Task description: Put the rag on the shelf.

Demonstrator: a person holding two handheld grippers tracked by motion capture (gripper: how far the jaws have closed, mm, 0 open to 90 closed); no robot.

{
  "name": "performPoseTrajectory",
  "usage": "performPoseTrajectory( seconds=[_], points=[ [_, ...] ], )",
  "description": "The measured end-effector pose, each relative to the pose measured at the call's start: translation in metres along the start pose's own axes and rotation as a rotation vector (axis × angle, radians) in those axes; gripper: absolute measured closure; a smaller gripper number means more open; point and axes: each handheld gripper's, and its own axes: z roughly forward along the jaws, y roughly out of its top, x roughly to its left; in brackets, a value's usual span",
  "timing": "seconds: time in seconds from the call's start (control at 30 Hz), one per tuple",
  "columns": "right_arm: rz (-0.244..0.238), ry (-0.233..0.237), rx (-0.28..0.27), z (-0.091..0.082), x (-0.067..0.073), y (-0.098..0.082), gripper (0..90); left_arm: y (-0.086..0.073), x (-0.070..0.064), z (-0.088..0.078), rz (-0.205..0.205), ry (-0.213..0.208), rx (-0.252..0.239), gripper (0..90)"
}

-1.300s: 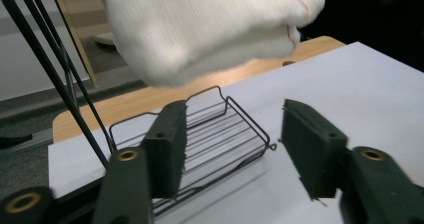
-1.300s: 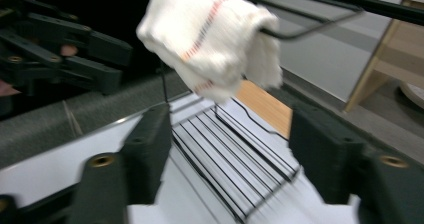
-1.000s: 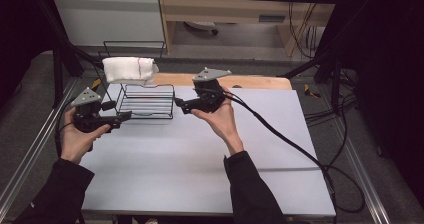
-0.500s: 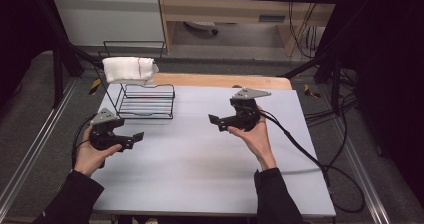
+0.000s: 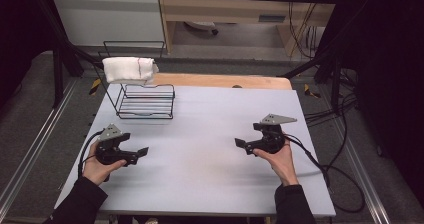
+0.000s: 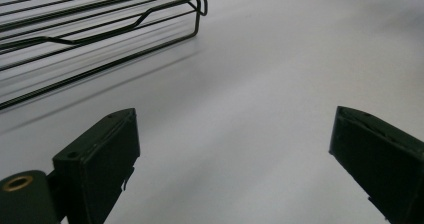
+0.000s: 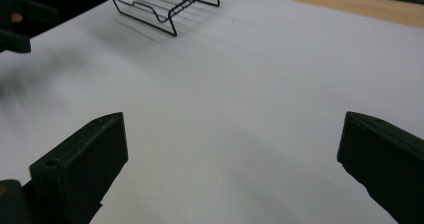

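Note:
My left gripper (image 5: 141, 152) is held low over the white table (image 5: 210, 129) at the front left and points right. Its jaws have just been opening; in the left gripper view the gripper (image 6: 235, 129) stands wide open with only bare table between the jaws. My right gripper (image 5: 240, 144) is held low at the front right and points left. Its jaws have also just been opening, and the gripper (image 7: 232, 129) holds nothing. A black wire rack (image 5: 145, 101) stands at the back left, with a folded white cloth (image 5: 129, 69) draped over its tall back rail.
A wooden strip (image 5: 225, 80) runs along the table's far edge. Cables (image 5: 325, 169) trail from the right gripper off the table's right side. The rack's corner (image 6: 190, 4) lies ahead of the left gripper, and the rack (image 7: 170, 4) shows far off.
Both hands have come down and back from the rack toward the table's front. The right hand swung far to the right; the left dropped at the front left.

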Motion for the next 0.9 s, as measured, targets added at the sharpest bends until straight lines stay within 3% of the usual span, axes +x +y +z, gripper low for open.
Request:
performPoseTrajectory(
  seconds=[0.4,0.9],
  points=[
    [0.025,0.007,0.045,-0.019,-0.015,-0.047,0.5,-0.015,-0.003,-0.006,0.032,0.002,0.004,5.8],
    [0.069,-0.001,0.041,-0.040,-0.017,-0.077,0.5,-0.023,-0.004,-0.004,0.054,-0.004,0.018,5.8]
  ],
)
